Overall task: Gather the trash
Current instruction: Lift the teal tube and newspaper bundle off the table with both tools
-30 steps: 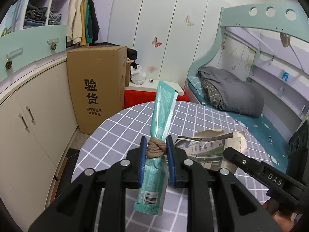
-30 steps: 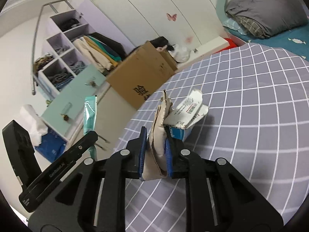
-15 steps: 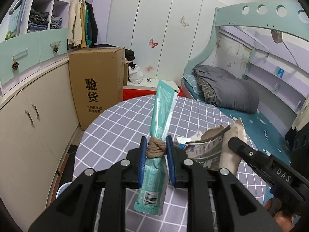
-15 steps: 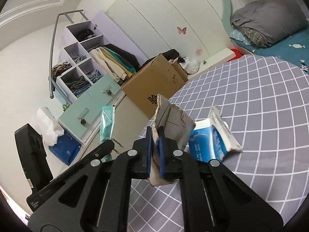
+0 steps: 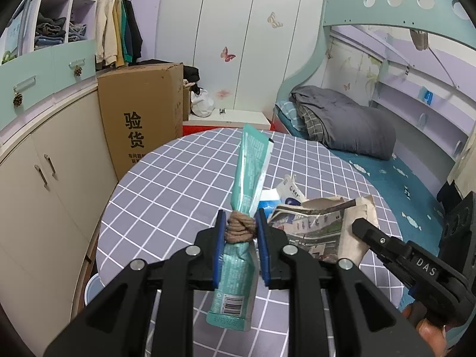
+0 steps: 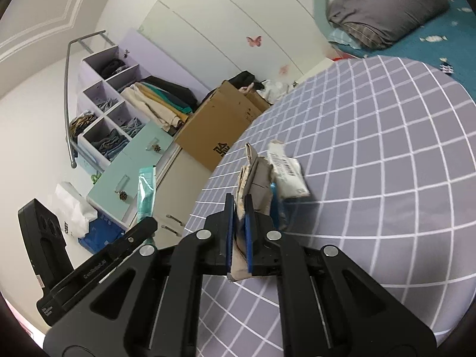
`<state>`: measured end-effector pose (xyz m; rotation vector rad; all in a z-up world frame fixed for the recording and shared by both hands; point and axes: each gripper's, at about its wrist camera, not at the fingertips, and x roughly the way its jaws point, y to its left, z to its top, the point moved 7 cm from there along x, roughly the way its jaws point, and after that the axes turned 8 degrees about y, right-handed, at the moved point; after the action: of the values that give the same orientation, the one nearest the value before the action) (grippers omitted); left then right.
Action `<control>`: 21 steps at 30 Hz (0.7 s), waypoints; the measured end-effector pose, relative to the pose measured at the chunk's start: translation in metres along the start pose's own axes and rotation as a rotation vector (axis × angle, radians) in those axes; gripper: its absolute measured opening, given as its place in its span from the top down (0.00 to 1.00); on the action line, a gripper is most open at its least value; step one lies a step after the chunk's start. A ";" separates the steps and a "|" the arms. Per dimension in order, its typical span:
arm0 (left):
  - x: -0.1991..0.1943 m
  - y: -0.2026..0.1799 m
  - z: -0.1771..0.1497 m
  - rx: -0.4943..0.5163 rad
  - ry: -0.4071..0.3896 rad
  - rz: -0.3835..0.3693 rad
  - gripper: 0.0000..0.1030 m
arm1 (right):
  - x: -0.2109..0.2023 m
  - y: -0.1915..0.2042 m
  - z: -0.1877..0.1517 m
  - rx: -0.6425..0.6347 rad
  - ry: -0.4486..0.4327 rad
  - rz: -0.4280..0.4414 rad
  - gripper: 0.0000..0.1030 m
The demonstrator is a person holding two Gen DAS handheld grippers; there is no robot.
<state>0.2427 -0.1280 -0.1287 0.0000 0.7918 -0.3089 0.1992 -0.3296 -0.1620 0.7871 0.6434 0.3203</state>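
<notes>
My left gripper (image 5: 239, 226) is shut on a long teal wrapper (image 5: 253, 163) with a brown cord (image 5: 239, 232) wound around its middle; the wrapper stands upright above the checked table (image 5: 178, 184). My right gripper (image 6: 239, 209) is shut on a crumpled piece of printed brown paper (image 6: 257, 175), which also shows in the left wrist view as crumpled paper (image 5: 315, 223). A blue and white pack (image 6: 287, 171) sits just beyond the paper; I cannot tell whether they touch. The left gripper's finger (image 6: 142, 229) and teal wrapper (image 6: 146, 190) appear at left.
A tall cardboard box (image 5: 139, 119) and cream cabinets (image 5: 44, 178) stand left of the round table. A bed with a grey blanket (image 5: 342, 122) lies at the right. A pale blue bin rim (image 5: 90, 291) shows on the floor by the table's near left edge.
The right gripper's jaws pinched tighter on the paper and carried it left, closer to the left gripper. The left gripper drifted back with the wrapper still held.
</notes>
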 end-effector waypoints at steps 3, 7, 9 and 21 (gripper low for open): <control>0.003 -0.003 -0.002 0.006 0.010 -0.002 0.81 | -0.002 -0.006 -0.001 0.008 0.001 -0.001 0.93; 0.005 -0.006 -0.005 0.015 0.020 -0.012 0.81 | -0.003 -0.013 -0.001 0.030 0.004 0.003 0.93; 0.007 -0.008 -0.007 0.019 0.025 -0.013 0.81 | -0.003 -0.014 -0.002 0.040 0.004 0.003 0.93; 0.020 -0.017 -0.014 0.038 0.065 -0.030 0.81 | -0.002 -0.033 -0.011 0.064 0.033 -0.041 0.80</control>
<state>0.2413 -0.1482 -0.1507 0.0338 0.8510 -0.3539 0.1920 -0.3464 -0.1914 0.8295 0.7032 0.2768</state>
